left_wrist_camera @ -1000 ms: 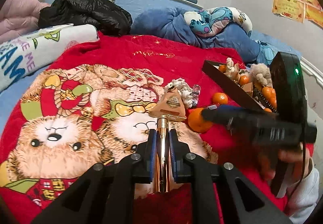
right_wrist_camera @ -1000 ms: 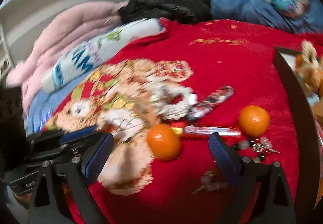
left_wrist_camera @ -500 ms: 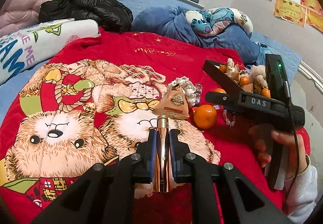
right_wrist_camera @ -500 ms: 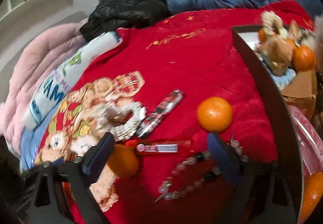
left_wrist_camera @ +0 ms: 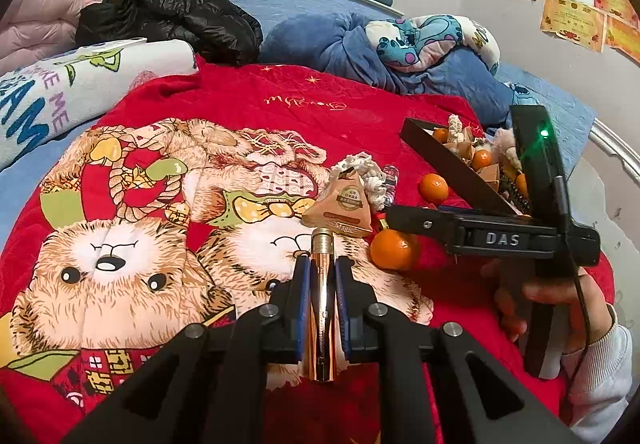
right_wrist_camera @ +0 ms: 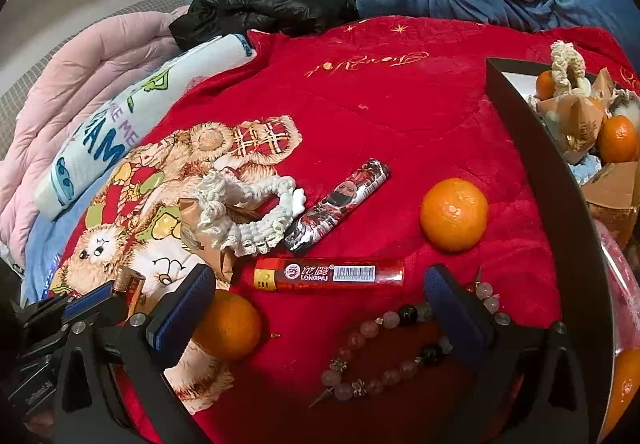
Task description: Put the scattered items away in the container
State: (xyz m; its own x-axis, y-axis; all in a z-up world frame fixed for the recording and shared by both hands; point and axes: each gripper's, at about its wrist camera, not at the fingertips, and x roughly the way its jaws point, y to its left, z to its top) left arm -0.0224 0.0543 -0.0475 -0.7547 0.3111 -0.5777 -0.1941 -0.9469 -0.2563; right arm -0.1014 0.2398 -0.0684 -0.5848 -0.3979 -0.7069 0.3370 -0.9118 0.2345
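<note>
**Gold tube in hand, loose pieces waiting beside the box**

Our left gripper is clamped on a slim, shiny rose-gold metal tube, held lengthwise between the blue pads above the red bear-print fleece blanket. The tube is rigid and looks light, but its polished skin is probably slippery, so we judge a squeeze around the middle of its length safest.

Our right gripper stands wide apart and holds nothing; it hovers over the clutter just beside the dark, shallow rectangular box, which already holds tangerines, paper packets and something fluffy.

Loose on the blanket in the right wrist view we count:
- two tangerines: one near the box wall, one by the left finger. Firm and round, they may roll; we would take them across the widest part.
- two lighters: a translucent red plastic one with a barcode label, and a printed dark one lying at an angle above it. Both are stiff and smooth, best gripped across the narrow sides.
- one bead bracelet of pink and black stones, lying between the fingers; limp, so it should sag and slide, and we would pinch a bunched section.
- one cream crocheted loop, soft and easy to grab anywhere.
- one tan triangular paper packet, partly under the loop, light and crushable.
</note>
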